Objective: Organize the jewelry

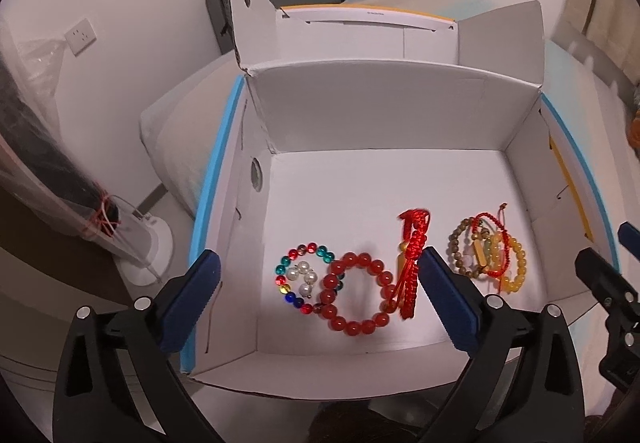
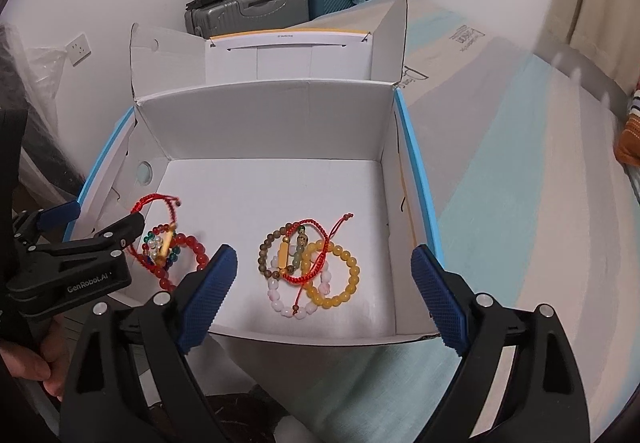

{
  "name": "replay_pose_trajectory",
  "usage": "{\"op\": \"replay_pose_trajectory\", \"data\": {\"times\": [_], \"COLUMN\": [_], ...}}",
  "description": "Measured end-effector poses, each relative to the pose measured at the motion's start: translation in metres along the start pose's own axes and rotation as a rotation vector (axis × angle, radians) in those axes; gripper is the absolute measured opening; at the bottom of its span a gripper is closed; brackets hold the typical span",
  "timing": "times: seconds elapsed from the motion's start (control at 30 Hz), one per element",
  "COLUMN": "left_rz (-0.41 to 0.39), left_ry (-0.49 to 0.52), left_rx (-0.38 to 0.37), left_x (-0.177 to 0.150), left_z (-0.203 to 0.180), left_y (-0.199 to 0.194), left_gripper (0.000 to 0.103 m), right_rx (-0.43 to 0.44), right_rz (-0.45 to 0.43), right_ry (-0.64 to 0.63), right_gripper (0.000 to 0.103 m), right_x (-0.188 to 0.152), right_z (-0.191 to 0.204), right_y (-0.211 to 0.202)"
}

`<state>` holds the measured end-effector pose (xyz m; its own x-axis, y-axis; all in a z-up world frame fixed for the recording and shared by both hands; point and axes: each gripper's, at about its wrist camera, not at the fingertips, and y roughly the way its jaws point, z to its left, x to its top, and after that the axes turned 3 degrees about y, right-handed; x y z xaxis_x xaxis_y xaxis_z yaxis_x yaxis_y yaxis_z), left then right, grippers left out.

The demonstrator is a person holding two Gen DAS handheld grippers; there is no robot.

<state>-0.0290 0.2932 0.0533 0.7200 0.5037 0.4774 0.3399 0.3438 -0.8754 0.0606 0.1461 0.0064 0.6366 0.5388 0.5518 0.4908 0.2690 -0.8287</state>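
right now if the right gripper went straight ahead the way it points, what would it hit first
Most likely the tangled pile of bracelets on the box floor: it lies centred between the open jaws of the right gripper, with nothing visibly in between. Depth is hard to judge here.

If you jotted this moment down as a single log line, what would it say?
left gripper: open, empty | right gripper: open, empty | white box: two bracelet piles inside | red bead bracelet: left pile | yellow bead bracelet: right pile
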Motion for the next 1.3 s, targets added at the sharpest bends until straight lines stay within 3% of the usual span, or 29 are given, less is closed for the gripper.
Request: {"op": "replay_pose_trajectory", "data": {"times": [0.5,0.53,0.57,0.6,0.63,0.7,0.77,0.83,0.97,1.03,1.13,1.3], "left_rz": [-0.003,-0.013,-0.023,-0.013,0.027,0.054,0.035,0.012,0.0,-0.013,-0.029,-0.043], "left_ry": [-0.023,-0.025,-0.029,-0.035,-0.037,-0.037,-0.033,-0.034,-0.04,-0.041,-0.033,-0.034], "left_rx": [-0.019,-0.02,-0.028,-0.043,-0.064,-0.099,-0.07,-0.035,-0.023,-0.007,0.021,0.026], "left_x": [-0.001,-0.001,-0.001,-0.001,-0.001,-0.002,-0.003,-0.003,-0.001,-0.001,-0.003,-0.011], "left_z": [-0.001,-0.001,-0.001,0.0,0.0,0.0,-0.001,-0.001,0.001,0.001,0.001,0.004], "left_y": [0.0,-0.001,-0.003,-0.001,0.004,0.009,0.006,0.002,-0.002,-0.006,-0.011,-0.022], "left_gripper": [0.097,0.087,0.07,0.031,0.024,0.024,0.029,0.053,0.067,0.084,0.092,0.097], "right_rx": [0.0,0.0,0.0,-0.001,-0.001,0.0,-0.001,-0.001,-0.002,0.001,-0.002,-0.013], "right_rz": [0.006,0.006,0.006,0.006,0.007,0.007,0.006,0.006,0.006,0.002,-0.002,-0.009], "right_ry": [0.008,0.007,0.007,0.008,0.009,0.006,0.005,0.005,0.005,0.006,0.0,0.013], "right_gripper": [0.085,0.085,0.085,0.085,0.085,0.085,0.085,0.085,0.085,0.085,0.085,0.085], "right_x": [-0.001,-0.001,-0.001,-0.001,-0.001,-0.001,-0.001,-0.001,-0.001,-0.002,-0.004,-0.01], "right_z": [-0.002,-0.002,-0.002,-0.002,-0.002,-0.002,-0.002,-0.002,-0.002,-0.002,-0.002,-0.008], "right_y": [0.003,0.003,0.003,0.003,0.003,0.003,0.003,0.004,0.004,0.002,-0.002,-0.012]}}
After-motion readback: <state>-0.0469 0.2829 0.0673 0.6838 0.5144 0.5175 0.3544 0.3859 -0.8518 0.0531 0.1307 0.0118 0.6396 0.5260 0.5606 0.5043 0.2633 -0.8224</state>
